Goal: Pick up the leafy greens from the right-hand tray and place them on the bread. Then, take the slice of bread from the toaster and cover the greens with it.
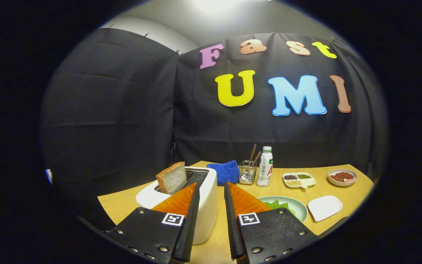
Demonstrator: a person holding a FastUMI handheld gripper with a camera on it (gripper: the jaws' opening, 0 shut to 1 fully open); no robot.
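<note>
gripper (211,190) open; greens (278,204) half hidden behind finger.

At lower centre, the leafy greens (278,204) and green plate (299,206) are partly hidden by the tongs (211,190), and the toaster (207,198) front likewise.

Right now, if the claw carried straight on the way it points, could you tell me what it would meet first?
Probably the white toaster: the open claw holds nothing, and the toaster's right side lies just ahead between its fingers. Depth is unclear; it might slip past toward the blue cloth.
</note>
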